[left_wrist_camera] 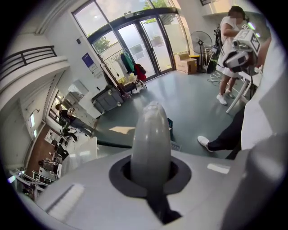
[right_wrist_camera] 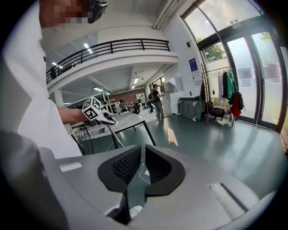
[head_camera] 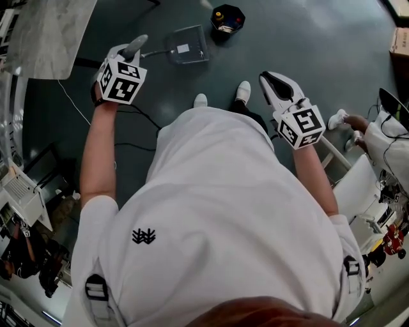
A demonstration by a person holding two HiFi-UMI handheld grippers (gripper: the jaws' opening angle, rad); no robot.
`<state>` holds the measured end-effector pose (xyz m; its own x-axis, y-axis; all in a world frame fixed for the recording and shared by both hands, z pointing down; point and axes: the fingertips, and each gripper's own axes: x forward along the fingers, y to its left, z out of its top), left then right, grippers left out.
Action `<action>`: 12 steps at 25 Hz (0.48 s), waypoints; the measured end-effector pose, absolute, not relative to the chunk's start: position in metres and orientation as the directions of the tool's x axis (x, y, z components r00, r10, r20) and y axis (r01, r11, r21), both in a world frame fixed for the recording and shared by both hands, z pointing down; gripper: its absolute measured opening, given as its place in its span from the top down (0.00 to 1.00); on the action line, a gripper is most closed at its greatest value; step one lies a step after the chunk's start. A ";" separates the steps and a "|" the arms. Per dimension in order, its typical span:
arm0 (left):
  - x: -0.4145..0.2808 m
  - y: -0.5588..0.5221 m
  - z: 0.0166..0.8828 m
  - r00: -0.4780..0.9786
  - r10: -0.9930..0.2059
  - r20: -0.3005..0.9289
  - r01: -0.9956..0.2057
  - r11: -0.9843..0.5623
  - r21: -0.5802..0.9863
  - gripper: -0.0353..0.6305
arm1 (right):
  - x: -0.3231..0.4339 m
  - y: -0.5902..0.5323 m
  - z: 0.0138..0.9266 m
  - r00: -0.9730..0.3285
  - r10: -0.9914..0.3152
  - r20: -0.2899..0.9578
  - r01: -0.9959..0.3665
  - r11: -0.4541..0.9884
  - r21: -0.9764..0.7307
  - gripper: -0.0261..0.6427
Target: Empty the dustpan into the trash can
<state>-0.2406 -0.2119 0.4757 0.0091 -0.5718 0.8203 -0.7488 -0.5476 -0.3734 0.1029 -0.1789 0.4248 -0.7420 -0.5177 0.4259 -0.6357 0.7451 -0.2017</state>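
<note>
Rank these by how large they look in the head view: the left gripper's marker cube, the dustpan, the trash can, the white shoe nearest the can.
1. marker cube, though nearness to the camera inflates it.
2 and 3. dustpan and trash can: too alike to rank.
4. white shoe.

the dustpan (head_camera: pixel 189 46) is clear plastic, the trash can (head_camera: pixel 225 36) glossy black.

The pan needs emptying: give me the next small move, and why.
Probably swing the left gripper forward-right so the clear plastic dustpan comes over the black trash can: it grips the grey handle, and the pan sits beside the can, not over it.
</note>
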 end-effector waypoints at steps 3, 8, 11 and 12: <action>-0.253 -0.187 0.486 0.024 -0.557 0.830 -0.757 -0.552 -0.349 0.85 | 0.090 -0.165 0.428 -0.729 -0.536 0.427 -0.653 0.731 -0.198 0.92; -0.269 -0.161 0.495 0.049 -0.546 0.837 -0.771 -0.553 -0.315 0.85 | 0.072 -0.142 0.426 -0.713 -0.555 0.428 -0.669 0.721 -0.179 0.93; -0.272 -0.150 0.499 0.067 -0.541 0.838 -0.773 -0.559 -0.300 0.85 | 0.064 -0.130 0.425 -0.708 -0.553 0.439 -0.669 0.724 -0.166 0.94; -0.272 -0.146 0.501 0.072 -0.540 0.839 -0.773 -0.562 -0.295 0.85 | 0.063 -0.127 0.425 -0.707 -0.553 0.441 -0.669 0.725 -0.162 0.94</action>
